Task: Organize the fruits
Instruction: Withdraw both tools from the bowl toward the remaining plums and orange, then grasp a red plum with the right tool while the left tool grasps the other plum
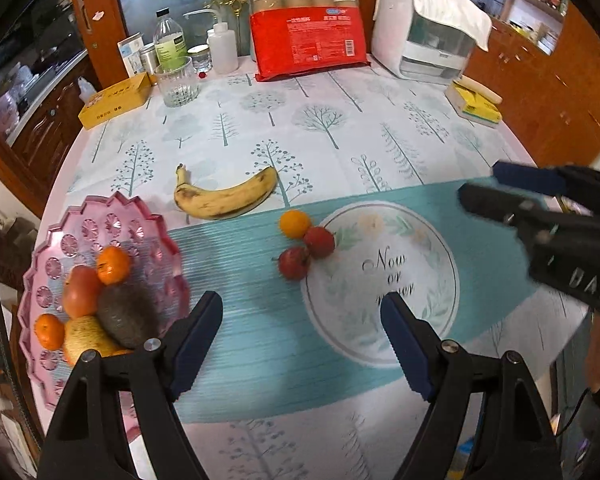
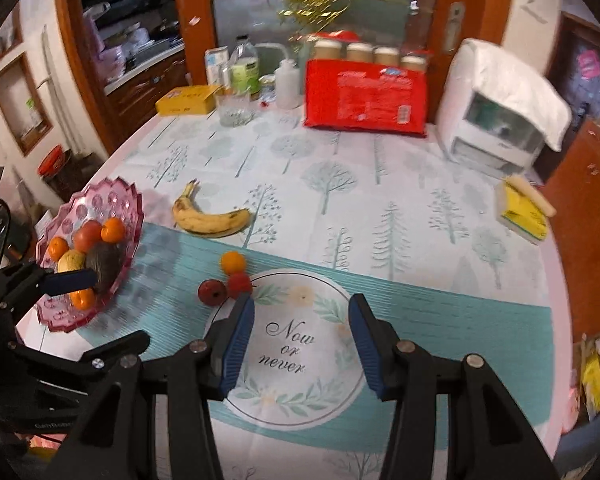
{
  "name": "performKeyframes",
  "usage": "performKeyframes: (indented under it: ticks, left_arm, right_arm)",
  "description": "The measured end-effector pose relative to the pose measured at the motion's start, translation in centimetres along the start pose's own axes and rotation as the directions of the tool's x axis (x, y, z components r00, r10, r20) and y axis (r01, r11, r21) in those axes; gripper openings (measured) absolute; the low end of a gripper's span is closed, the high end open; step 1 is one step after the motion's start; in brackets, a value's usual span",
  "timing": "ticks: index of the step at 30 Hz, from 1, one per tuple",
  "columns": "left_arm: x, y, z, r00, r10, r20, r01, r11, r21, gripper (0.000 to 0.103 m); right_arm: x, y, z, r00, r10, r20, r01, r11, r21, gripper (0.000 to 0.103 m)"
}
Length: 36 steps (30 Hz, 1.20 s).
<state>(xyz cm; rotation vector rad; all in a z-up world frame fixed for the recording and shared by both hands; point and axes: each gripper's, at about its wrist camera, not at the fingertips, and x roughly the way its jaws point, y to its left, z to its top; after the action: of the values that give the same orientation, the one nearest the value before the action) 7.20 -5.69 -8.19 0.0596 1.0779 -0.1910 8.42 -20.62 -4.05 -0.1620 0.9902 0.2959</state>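
The fingers of the left gripper (image 1: 302, 306) stood wide apart with nothing between them, poised over the teal band of the placemat (image 1: 260, 340) just right of the pink fruit plate (image 1: 72, 216). The right gripper (image 2: 302, 312) had its fingers parted more narrowly, also empty, above the round "Now or never" emblem (image 2: 288, 344); its left blue pad (image 2: 236, 344) sat just beside two small red fruits (image 2: 239, 283), though contact could not be judged.

The plate lay at the table's left edge and held two tangerines (image 1: 114, 265), a reddish apple (image 1: 82, 290), a dark avocado (image 1: 128, 314) and a yellowish fruit (image 1: 86, 338), piled touching one another. Loose on the tree-print tablecloth (image 1: 340, 120), a speckled banana (image 1: 224, 198) lay between the plate and the emblem. Near it on the teal band, a small orange (image 1: 295, 223) touched the two red fruits in a tight cluster.

At the far edge stood a red package (image 1: 310, 46), a drinking glass (image 1: 177, 82), a yellow box (image 1: 114, 100) and a white appliance (image 1: 428, 28)
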Motion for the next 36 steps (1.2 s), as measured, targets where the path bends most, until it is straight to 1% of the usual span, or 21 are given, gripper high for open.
performKeyframes:
  ticks: [3, 8, 11, 15, 22, 26, 29, 31, 33, 34, 36]
  left_arm:
    - [2.0, -0.2, 0.5, 1.0, 0.016, -0.002, -0.016, 0.999, -0.037, 0.08]
    - [6.1, 0.7, 0.8, 1.0, 0.015, -0.026, -0.018, 0.989, -0.144, 0.08]
    - [8.2, 1.5, 0.4, 0.998, 0.033, -0.056, -0.042, 0.982, -0.183, 0.077]
    - [10.2, 2.8, -0.2, 0.996, 0.004, -0.086, -0.025, 0.97, -0.241, 0.07]
    - [11.6, 3.0, -1.0, 0.994, 0.025, -0.104, -0.048, 0.971, -0.233, 0.063]
    - [12.0, 3.2, -1.1, 0.993, 0.021, -0.12, -0.051, 0.968, -0.247, 0.057]
    - [12.0, 3.4, -1.1, 0.992, 0.024, -0.121, -0.054, 0.966, -0.253, 0.057]
    - [12.1, 3.4, -1.0, 0.992, 0.019, -0.122, -0.05, 0.965, -0.258, 0.056]
    - [12.1, 3.4, -0.9, 0.992, 0.018, -0.123, -0.05, 0.964, -0.261, 0.056]
    - [12.1, 3.4, -0.8, 0.992, 0.017, -0.122, -0.049, 0.964, -0.262, 0.056]
    - [12.3, 3.4, -0.7, 0.992, 0.019, -0.126, -0.051, 0.964, -0.261, 0.056]
  right_arm:
    - [2.6, 0.0, 0.3, 0.998, 0.054, -0.025, -0.055, 0.998, -0.023, 0.05]
    - [7.1, 0.1, 0.5, 0.99, 0.119, -0.075, -0.12, 0.993, -0.019, 0.05]
    - [9.4, 0.4, 0.5, 0.982, 0.155, -0.109, -0.157, 0.988, -0.01, 0.05]
    - [11.6, 0.7, 0.5, 0.969, 0.204, -0.142, -0.206, 0.979, -0.001, 0.05]
    - [14.7, 1.3, 0.7, 0.931, 0.307, -0.199, -0.305, 0.952, 0.04, 0.05]
    - [16.1, 1.9, 0.7, 0.916, 0.334, -0.225, -0.333, 0.942, 0.042, 0.05]
    - [16.8, 2.1, 0.7, 0.904, 0.358, -0.235, -0.358, 0.933, 0.044, 0.049]
    - [17.3, 2.2, 0.7, 0.891, 0.384, -0.241, -0.383, 0.922, 0.053, 0.045]
    - [17.7, 2.0, 0.7, 0.875, 0.418, -0.245, -0.413, 0.908, 0.075, 0.033]
    - [17.8, 1.9, 0.7, 0.867, 0.435, -0.244, -0.427, 0.9, 0.088, 0.033]
    - [17.8, 1.7, 0.7, 0.865, 0.439, -0.242, -0.431, 0.898, 0.089, 0.033]
